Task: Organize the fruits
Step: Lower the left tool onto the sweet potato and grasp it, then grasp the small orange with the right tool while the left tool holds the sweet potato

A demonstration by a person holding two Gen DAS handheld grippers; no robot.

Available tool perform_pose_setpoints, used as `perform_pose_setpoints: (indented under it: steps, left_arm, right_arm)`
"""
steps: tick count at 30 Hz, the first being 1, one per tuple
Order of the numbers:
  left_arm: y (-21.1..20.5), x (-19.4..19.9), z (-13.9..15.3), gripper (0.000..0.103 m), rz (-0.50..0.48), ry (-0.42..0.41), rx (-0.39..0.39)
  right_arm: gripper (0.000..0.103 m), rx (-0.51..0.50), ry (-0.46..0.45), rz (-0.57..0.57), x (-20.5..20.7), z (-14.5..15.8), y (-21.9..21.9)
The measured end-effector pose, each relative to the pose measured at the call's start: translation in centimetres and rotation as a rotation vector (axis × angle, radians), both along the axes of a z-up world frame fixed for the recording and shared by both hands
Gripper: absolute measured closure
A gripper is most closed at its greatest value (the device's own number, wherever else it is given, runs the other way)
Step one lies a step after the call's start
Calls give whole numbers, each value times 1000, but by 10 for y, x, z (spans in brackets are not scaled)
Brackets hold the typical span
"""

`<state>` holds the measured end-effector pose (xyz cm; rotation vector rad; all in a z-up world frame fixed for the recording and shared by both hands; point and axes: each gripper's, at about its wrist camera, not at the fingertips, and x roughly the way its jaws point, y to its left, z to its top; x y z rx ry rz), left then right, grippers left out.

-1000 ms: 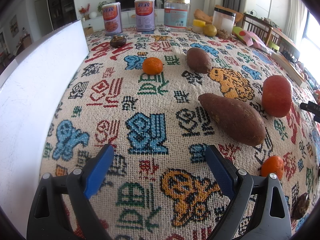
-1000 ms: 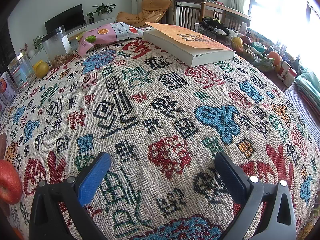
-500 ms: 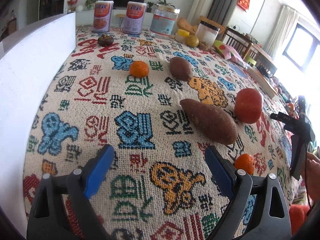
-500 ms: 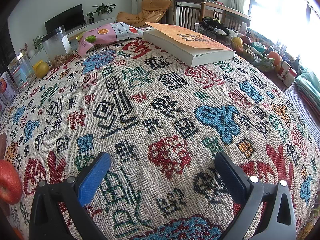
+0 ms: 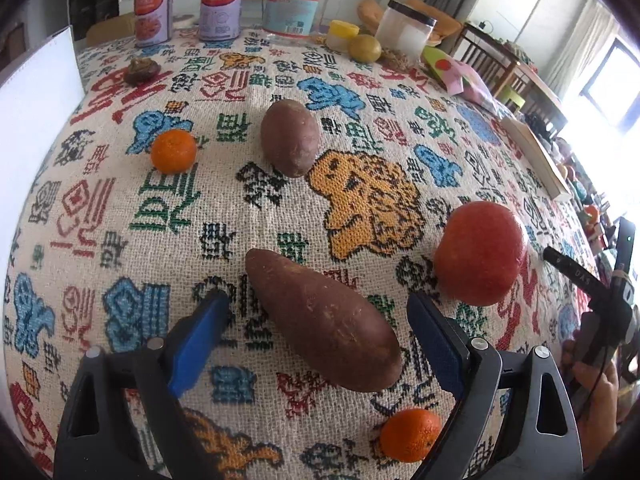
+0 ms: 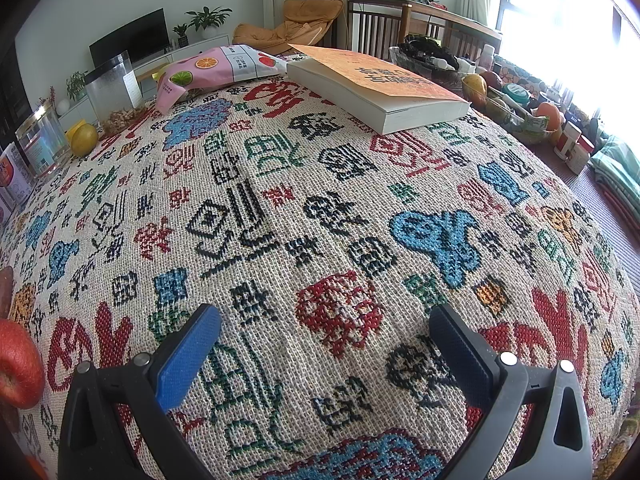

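Note:
In the left wrist view a long sweet potato (image 5: 324,320) lies on the patterned tablecloth (image 5: 280,220), between the blue pads of my left gripper (image 5: 316,302). The jaws are closing and neither pad touches it. A red apple (image 5: 480,254) sits just right of it, and a mandarin (image 5: 410,434) lies near the right finger. Farther off are a rounder sweet potato (image 5: 290,138) and a second mandarin (image 5: 173,150). My right gripper (image 6: 324,320) hovers open over bare cloth, with the apple (image 6: 18,364) at its far left edge.
A white board (image 5: 36,120) borders the table's left side. Two cans (image 5: 151,14), a glass jar (image 5: 296,4) and a yellow-green fruit (image 5: 364,48) line the back, with a small dark fruit (image 5: 141,72) nearby. A thick book (image 6: 376,84) and pink snack bag (image 6: 216,70) lie beyond the right gripper.
My left gripper has swung right and forward, so the long sweet potato now lies between its jaws. The right gripper has not moved.

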<state>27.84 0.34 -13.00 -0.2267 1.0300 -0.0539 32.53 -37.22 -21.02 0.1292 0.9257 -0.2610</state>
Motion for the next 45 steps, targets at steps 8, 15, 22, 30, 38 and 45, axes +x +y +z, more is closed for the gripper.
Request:
perform_pose_setpoints:
  steps: [8, 15, 22, 30, 38, 45]
  left_arm:
    - [52, -41, 6, 10, 36, -19, -45]
    - [6, -6, -3, 13, -149, 41, 80]
    - [18, -18, 2, 62, -129, -10, 49]
    - [51, -92, 30, 62, -78, -105, -24]
    - [59, -149, 52, 62, -116, -153, -20]
    - [64, -178, 57, 62, -124, -157, -42]
  right_arm:
    - [0, 0, 1, 16, 0, 0, 0]
    - [0, 1, 1, 17, 0, 0, -1]
    - [0, 7, 2, 70, 0, 1, -1]
    - [3, 173, 67, 250, -40, 20, 29]
    - [15, 337, 103, 494, -57, 63, 116]
    - [28, 282, 186, 625, -73, 60, 170]
